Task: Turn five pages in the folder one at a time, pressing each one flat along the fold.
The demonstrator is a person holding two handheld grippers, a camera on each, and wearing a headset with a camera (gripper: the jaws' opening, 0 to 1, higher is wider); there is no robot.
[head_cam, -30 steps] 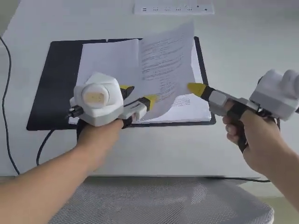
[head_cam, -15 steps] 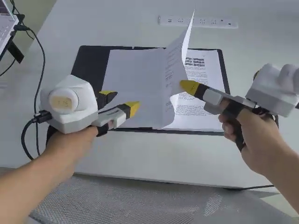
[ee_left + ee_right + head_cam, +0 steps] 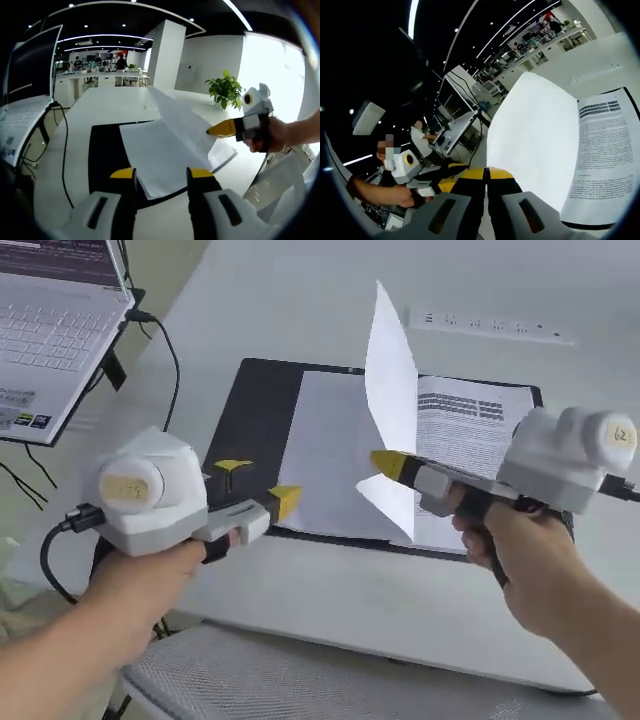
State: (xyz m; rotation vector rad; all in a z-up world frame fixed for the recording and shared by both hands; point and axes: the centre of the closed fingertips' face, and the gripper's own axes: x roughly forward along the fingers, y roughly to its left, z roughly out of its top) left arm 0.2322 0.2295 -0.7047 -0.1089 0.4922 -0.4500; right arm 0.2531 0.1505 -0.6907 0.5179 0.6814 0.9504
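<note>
Here the white desk [image 3: 300, 300] carries an open laptop [image 3: 50, 330] at its left edge and a black folder [image 3: 255, 430] lying open near the middle, its lower border close to the desk's near edge. One page [image 3: 392, 370] stands almost upright above the folder's fold, with a printed sheet [image 3: 470, 430] flat to its right and a blank sheet [image 3: 330, 450] flat to its left. The right gripper [image 3: 382, 461] has its jaws closed on the standing page's lower edge. The left gripper [image 3: 258, 485] hovers empty, jaws apart, over the folder's near-left part. A power strip [image 3: 490, 327] lies by the far edge.
</note>
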